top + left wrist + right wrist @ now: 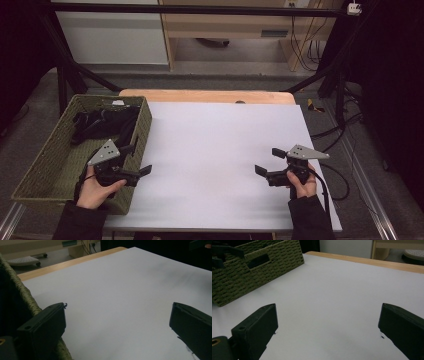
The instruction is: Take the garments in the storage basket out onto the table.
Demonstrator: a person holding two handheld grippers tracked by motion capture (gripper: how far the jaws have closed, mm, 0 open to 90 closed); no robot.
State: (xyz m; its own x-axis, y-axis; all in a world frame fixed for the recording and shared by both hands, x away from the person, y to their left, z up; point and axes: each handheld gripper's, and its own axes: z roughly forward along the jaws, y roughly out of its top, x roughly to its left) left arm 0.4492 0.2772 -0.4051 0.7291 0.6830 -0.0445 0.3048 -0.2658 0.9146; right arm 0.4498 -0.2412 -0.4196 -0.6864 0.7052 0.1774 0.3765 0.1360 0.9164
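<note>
White sheet covers the desk (225,150), bare and matte under both claws, and nothing on it asks to be picked up. Nearest the person, the left claw (141,160) hangs at the inner wall of the woven basket (47,165), its jaws spread wide and holding nothing; in the left gripper view one jaw sits right against the basket's braided rim. The right claw (268,161) hovers over the open sheet well apart from the basket, jaws likewise spread and empty, pointing across the desk toward it. The thing the work seems to turn on is the dark bundle of cloth or straps (102,122) lying in the far half of the basket, its long axis running roughly across the basket's width. It lies ahead of the left claw and slightly to its left, beyond the rim, so the left hand (97,190) is plainly the nearer one; the right hand (303,186) would have to cross the whole sheet. What the bundle is made of is too dark to tell. Past the sheet, a strip of pale wood (207,96) edges the desk, then grey floor, a black frame, light cabinets and loose cables against the back wall.
</note>
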